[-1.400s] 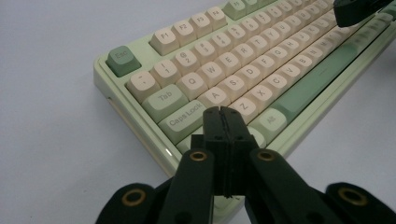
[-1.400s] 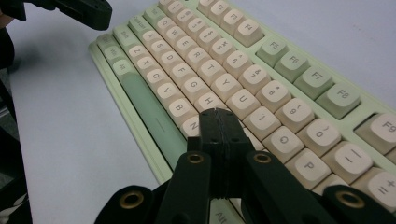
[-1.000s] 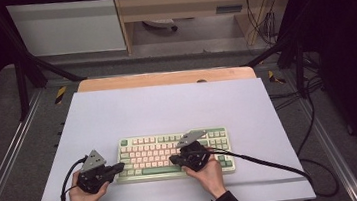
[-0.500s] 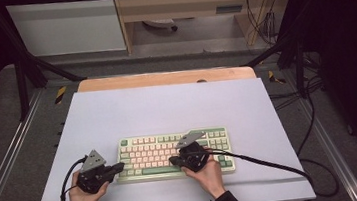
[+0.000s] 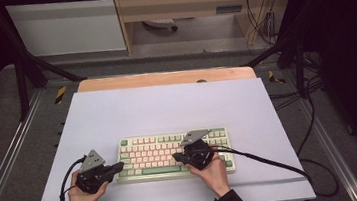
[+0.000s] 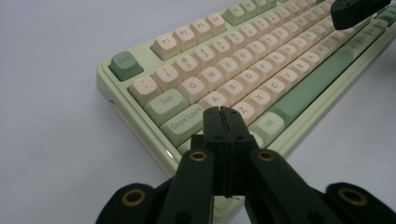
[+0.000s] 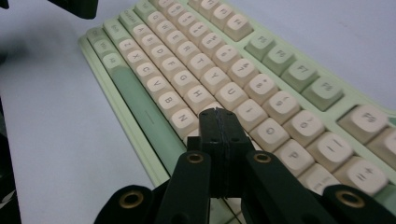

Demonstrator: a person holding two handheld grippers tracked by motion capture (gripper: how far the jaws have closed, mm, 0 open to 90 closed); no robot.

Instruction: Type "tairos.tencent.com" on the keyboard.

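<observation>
Pale lilac matting covers your desk (image 5: 167,106), and nearest you, close to its near edge, both your hands hold their tools low over a green and cream keyboard (image 5: 156,150). Your left tool (image 5: 121,166) sits at the keyboard's near-left corner with its jaws pressed fully together and nothing between them; in the left gripper view (image 6: 221,114) the tip hangs just above the Caps Lock (image 6: 189,122) and A keys. Your right tool (image 5: 175,157) is likewise closed flat and empty, its tip pointing left over the middle of the keyboard; in the right gripper view (image 7: 217,116) it hovers by the home and bottom letter rows, near the long green spacebar (image 7: 140,105). The keyboard's long axis runs left to right, parallel to the near edge, so keys lie directly under and ahead of each tip. Left-side keys belong to your left tool, central and right ones to your right. Beyond the keyboard the mat runs bare to the wooden strip (image 5: 164,78) at the far edge
</observation>
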